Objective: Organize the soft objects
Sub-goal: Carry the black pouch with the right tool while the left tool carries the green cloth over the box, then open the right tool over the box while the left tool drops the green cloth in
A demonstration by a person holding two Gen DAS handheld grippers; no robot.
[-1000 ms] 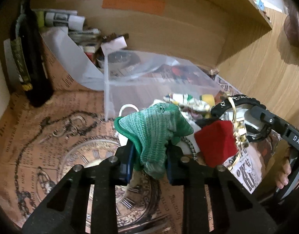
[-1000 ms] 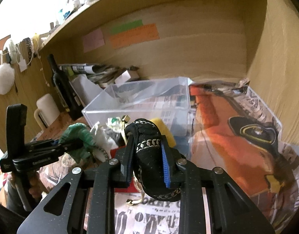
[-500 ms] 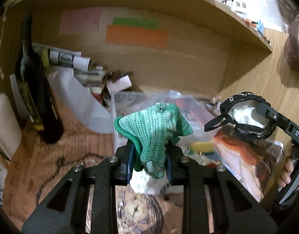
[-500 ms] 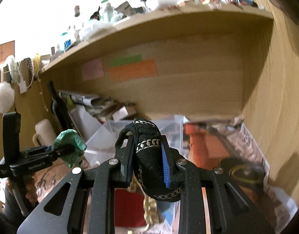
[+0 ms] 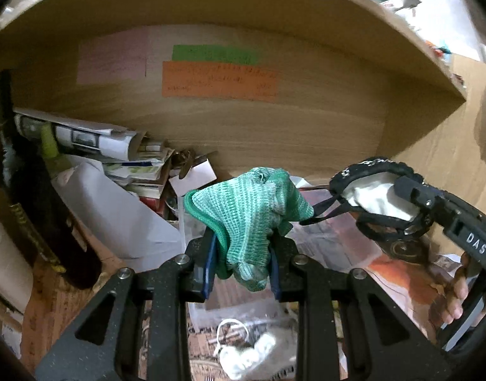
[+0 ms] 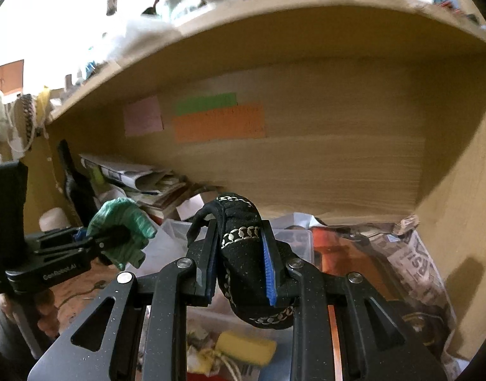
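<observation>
Green knitted cloth (image 5: pixel 249 219) hangs pinched in the left gripper (image 5: pixel 241 263), raised above the clear plastic bin (image 6: pixel 293 238) on the cluttered table (image 5: pixel 52 298). The right gripper (image 6: pixel 243 263) is pressed tight on a black pouch with chain trim (image 6: pixel 243 254), also held aloft beneath the wooden shelf (image 6: pixel 306 47). Doing this step well likely means lowering each soft item squarely over the bin before the jaws part, one at a time, so neither drapes over the rim. The left wrist view reveals the pouch's white lining (image 5: pixel 376 197) and a small white object (image 5: pixel 246 352) lying below. The right wrist view alone shows a yellow sponge-like piece (image 6: pixel 246 346) already in the bin.
</observation>
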